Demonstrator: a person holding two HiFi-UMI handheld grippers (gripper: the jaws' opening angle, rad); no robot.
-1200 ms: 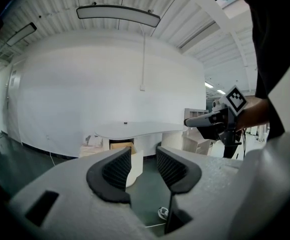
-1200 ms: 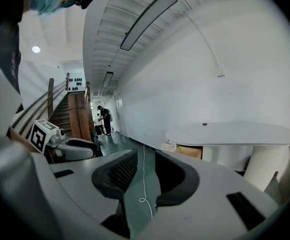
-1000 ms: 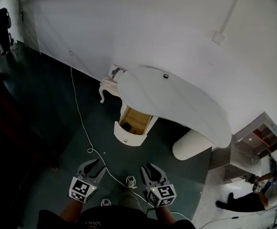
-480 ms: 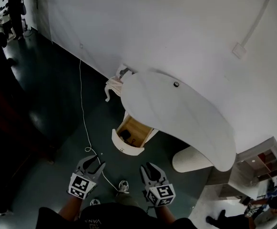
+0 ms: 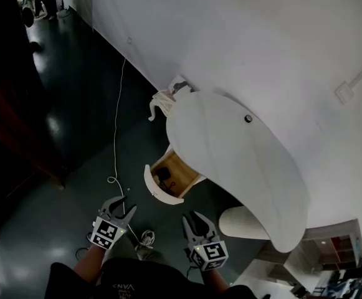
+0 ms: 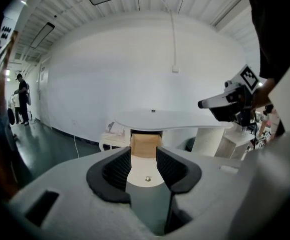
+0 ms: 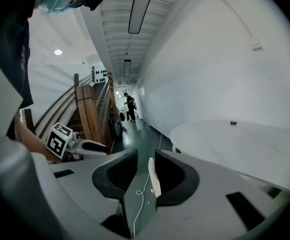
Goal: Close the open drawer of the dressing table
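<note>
Both agape, left gripper [image 5: 126,205], right gripper [image 5: 192,217], open drawer [image 5: 158,191]

Cannot see the rear of the open drawer [image 5: 181,167], tucked under the surface [image 5: 230,154]. Cannot identify the dark item [image 5: 164,174] inside or the dark speck [image 5: 248,118] on top.

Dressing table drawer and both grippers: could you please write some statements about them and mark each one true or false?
The drawer of the dressing table stands open. True.
The left gripper is shut on the drawer's front. False: its jaws are apart and empty, short of the drawer.
The drawer holds nothing. False: a dark object lies inside.
A white cable lies on the floor. True.
The right gripper is open and empty. True.
</note>
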